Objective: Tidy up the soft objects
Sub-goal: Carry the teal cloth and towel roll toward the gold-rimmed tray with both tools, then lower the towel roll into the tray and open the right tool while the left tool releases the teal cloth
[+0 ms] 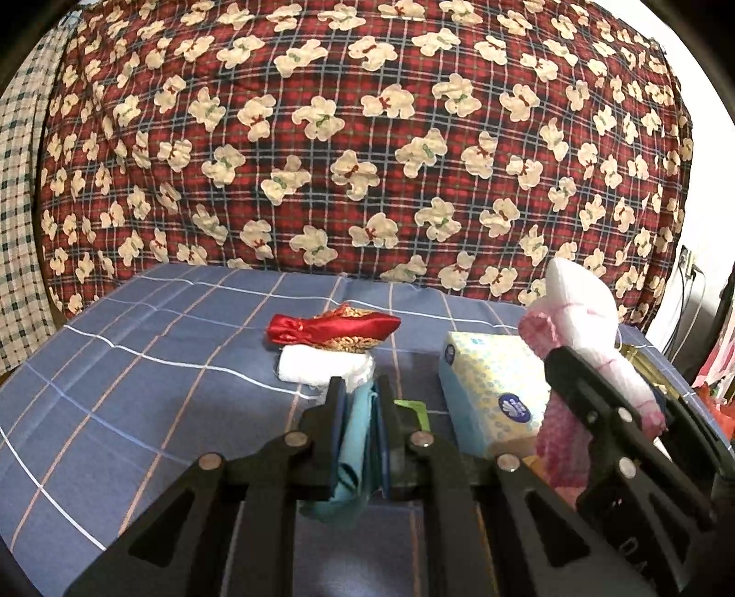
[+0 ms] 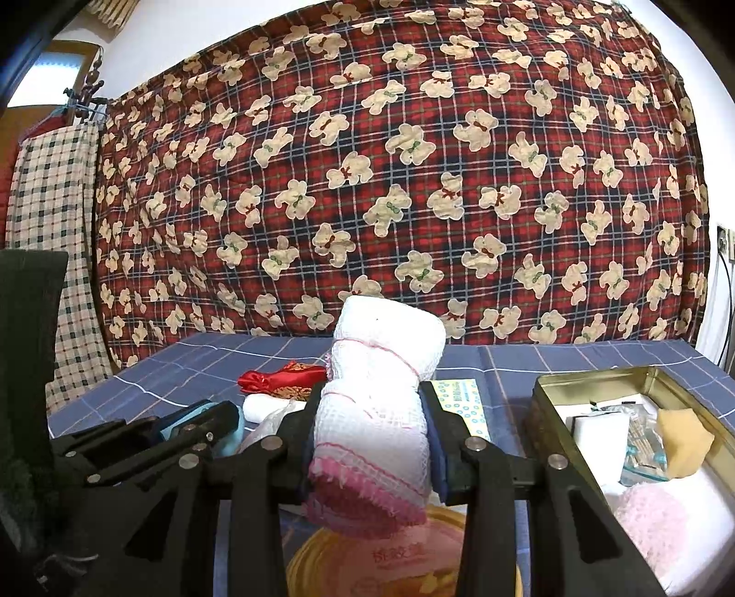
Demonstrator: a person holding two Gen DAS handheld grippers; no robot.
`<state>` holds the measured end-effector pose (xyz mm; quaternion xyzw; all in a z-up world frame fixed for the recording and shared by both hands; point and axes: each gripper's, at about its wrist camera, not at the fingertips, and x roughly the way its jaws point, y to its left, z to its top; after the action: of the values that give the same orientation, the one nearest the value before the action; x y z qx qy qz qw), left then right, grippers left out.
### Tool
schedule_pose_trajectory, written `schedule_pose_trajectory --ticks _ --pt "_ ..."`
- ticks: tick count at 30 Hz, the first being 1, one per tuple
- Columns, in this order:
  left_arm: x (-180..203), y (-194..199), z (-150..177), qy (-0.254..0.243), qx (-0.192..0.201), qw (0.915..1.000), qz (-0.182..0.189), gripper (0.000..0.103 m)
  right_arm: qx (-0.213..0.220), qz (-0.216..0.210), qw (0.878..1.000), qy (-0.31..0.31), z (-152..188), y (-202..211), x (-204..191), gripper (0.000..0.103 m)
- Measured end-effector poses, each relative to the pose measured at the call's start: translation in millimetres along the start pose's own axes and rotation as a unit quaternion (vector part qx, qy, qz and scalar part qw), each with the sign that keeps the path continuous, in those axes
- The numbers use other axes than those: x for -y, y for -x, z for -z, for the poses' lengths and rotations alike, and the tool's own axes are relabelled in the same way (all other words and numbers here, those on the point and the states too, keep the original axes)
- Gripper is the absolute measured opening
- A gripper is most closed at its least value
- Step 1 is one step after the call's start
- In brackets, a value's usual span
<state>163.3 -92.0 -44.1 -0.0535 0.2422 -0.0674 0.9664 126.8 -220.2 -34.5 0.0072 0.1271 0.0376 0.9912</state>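
bear-print plaid quilt (image 2: 404, 183), white wall (image 2: 183, 36)

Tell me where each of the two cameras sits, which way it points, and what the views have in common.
Left wrist: rides the left gripper, looking forward across the blue checked cloth to the bear-print quilt; its own fingers clamp a light blue cloth, and the right gripper shows alongside.
Right wrist: rides the right gripper, facing the same quilt; its fingers clamp a white and pink towel roll, beside the gold tin.
Shared: quilt, red pouch, tissue box, towel roll.
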Motion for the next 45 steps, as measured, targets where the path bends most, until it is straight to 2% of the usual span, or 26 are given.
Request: schedule_pose_trajectory --ticks 10,20,33,39,45 --pt "21.2 28.4 -21.0 -0.012 0.018 0.9992 0.032 0.01 0.013 -0.011 1.0 0.0 -16.9 19.9 12.8 0.041" --pt "68.3 38.0 -41.0 -0.038 0.017 0.9965 0.072 0.01 0.024 0.007 1.0 -0.012 -34.1 44.1 59.3 0.041" --pt "164.5 17.8 -38.2 -0.083 -0.036 0.9855 0.144 0.01 -0.011 0.07 0.996 -0.044 -20.8 63.3 170.4 0.04" --pt "205.1 1.0 -20.2 -0.095 -0.076 0.977 0.175 0.01 -0.033 0.086 0.994 -0.058 -7.1 69.7 210.0 0.04" --pt "230.4 -8.9 -1.3 -0.1 -0.102 0.9704 0.195 0.01 -0.049 0.1 0.992 -0.066 4.8 75.8 237.7 0.04"
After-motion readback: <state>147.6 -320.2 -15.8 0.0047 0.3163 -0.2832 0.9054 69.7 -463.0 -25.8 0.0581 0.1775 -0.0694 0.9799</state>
